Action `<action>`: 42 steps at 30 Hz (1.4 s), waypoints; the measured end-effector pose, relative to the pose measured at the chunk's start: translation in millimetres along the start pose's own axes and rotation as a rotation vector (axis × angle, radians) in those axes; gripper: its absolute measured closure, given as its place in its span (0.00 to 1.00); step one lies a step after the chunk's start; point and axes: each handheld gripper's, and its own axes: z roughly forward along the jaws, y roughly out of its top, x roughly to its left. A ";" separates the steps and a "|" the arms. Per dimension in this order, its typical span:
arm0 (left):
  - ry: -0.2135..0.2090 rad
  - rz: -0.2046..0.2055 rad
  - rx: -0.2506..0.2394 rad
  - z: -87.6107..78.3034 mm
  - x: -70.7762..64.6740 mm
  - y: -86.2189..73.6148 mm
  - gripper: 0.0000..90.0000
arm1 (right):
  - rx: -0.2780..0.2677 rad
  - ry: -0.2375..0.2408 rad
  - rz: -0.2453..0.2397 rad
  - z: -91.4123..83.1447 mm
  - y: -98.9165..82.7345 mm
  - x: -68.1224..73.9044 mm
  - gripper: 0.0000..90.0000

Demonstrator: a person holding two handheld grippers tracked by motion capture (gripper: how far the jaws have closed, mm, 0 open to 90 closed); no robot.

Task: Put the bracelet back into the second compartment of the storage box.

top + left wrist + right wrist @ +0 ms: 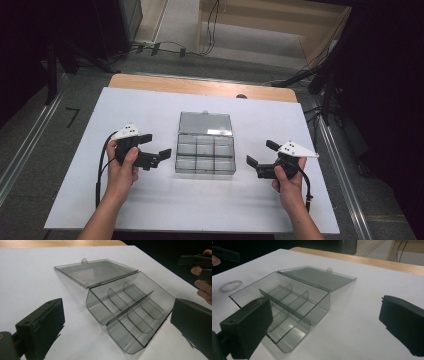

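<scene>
A clear smoky plastic compartment box (205, 152) sits in the middle of the white table (165, 200). Its lid (205, 123) lies flat and open on the far side, and its several compartments hold nothing. My left gripper (156, 146) hovers just left of the box, open, with nothing between its fingers. Just right of the box is my right gripper (262, 153), also open and holding nothing. In the left gripper view the box (130, 312) lies ahead between the spread black jaws. The right gripper view has the box (287, 307) ahead and to the left.
A small white beaded ring (230, 285) lies on the table beyond the box in the right gripper view. A strip of bare wood (200, 86) runs along the table's far edge. Cables (165, 47) and dark stands are on the floor behind.
</scene>
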 end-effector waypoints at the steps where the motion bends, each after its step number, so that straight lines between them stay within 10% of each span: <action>1: 0.002 -0.007 -0.004 -2.6 0.9 -2.0 0.00 | -0.002 -0.001 -0.002 -1.4 -1.2 0.1 0.00; 23: 0.100 -0.040 -0.037 -67.1 31.3 -36.2 0.01 | -0.028 -0.052 0.016 -40.1 -16.2 -13.9 0.00; 27: 0.176 -0.053 -0.030 -71.4 35.7 -36.1 0.13 | -0.034 -0.046 0.023 -47.0 -17.5 -16.3 0.00; 42: 0.245 -0.120 0.042 -78.3 54.4 -47.0 0.59 | -0.028 -0.048 0.030 -62.9 -28.8 -17.6 0.00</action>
